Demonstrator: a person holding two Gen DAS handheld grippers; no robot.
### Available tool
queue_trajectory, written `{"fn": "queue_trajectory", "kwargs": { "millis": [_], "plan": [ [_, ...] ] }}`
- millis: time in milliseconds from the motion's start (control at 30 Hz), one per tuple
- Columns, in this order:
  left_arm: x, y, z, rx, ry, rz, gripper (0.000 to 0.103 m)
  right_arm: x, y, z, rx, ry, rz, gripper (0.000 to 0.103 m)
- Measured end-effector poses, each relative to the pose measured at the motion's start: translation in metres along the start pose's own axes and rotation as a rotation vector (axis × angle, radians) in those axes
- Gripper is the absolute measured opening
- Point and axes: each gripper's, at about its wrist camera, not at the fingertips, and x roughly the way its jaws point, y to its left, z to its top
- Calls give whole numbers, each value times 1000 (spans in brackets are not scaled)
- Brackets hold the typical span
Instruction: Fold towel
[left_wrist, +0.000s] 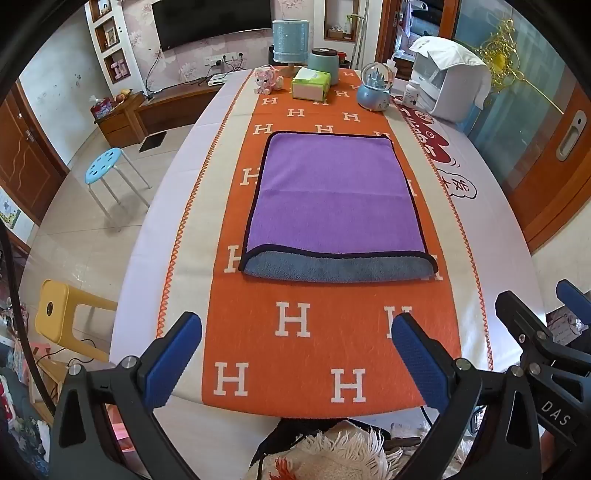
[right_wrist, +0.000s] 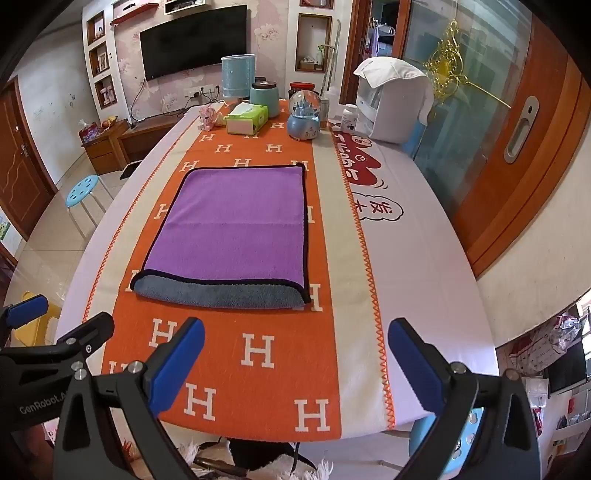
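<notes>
A purple towel (left_wrist: 334, 195) with a dark hem lies flat, folded over itself, on the orange H-patterned runner (left_wrist: 332, 332). Its grey-blue underside shows along the near fold. It also shows in the right wrist view (right_wrist: 236, 229). My left gripper (left_wrist: 295, 332) is open and empty, held above the near end of the table, short of the towel. My right gripper (right_wrist: 295, 339) is open and empty too, at the same near end, to the right of the left one. The right gripper's fingers (left_wrist: 524, 317) show at the right edge of the left wrist view.
At the table's far end stand a blue lamp (left_wrist: 290, 40), a teal jar (left_wrist: 324, 65), a tissue box (left_wrist: 311, 84), a snow globe (left_wrist: 375, 86), a pink toy (left_wrist: 266, 81) and a white appliance (left_wrist: 448, 81). A blue stool (left_wrist: 103, 166) and a yellow stool (left_wrist: 55, 310) stand to the left.
</notes>
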Motion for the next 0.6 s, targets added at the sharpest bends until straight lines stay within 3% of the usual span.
{"fn": "queue_trajectory", "kwargs": {
  "millis": [600],
  "plan": [
    [1, 3, 3, -2, -3, 0, 102, -1, -2, 0, 3, -3, 4, 100]
  ]
}}
